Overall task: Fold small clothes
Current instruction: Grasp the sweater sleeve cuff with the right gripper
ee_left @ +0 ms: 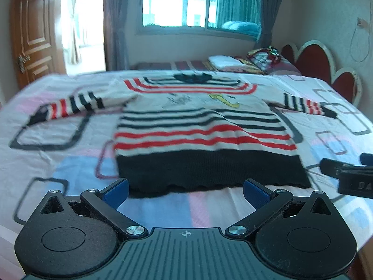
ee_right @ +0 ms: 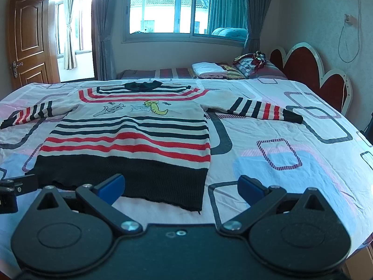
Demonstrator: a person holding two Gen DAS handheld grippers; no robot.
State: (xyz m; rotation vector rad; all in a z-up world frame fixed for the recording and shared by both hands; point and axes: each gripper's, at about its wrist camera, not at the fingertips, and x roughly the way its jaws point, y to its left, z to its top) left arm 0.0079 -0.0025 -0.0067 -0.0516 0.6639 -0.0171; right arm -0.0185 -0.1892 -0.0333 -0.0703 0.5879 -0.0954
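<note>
A small knitted sweater (ee_left: pixel 202 128) (ee_right: pixel 130 135) lies flat on the bed, front up, with red and black stripes, a wide black hem and both sleeves spread outward. My left gripper (ee_left: pixel 186 192) hovers open just short of the hem's middle, with nothing between its blue pads. My right gripper (ee_right: pixel 181 189) is open too, near the hem's right corner, and holds nothing. In the left wrist view the right gripper (ee_left: pixel 349 175) shows at the right edge. The left gripper (ee_right: pixel 14 186) shows at the left edge of the right wrist view.
The bed sheet (ee_right: pixel 279 154) is pale with pink, blue and dark rectangles. Folded clothes and pillows (ee_right: pixel 233 68) sit at the far end by a red headboard (ee_right: pixel 310 70). A window (ee_right: pixel 177 7) and an open wooden door (ee_right: pixel 28 42) are behind.
</note>
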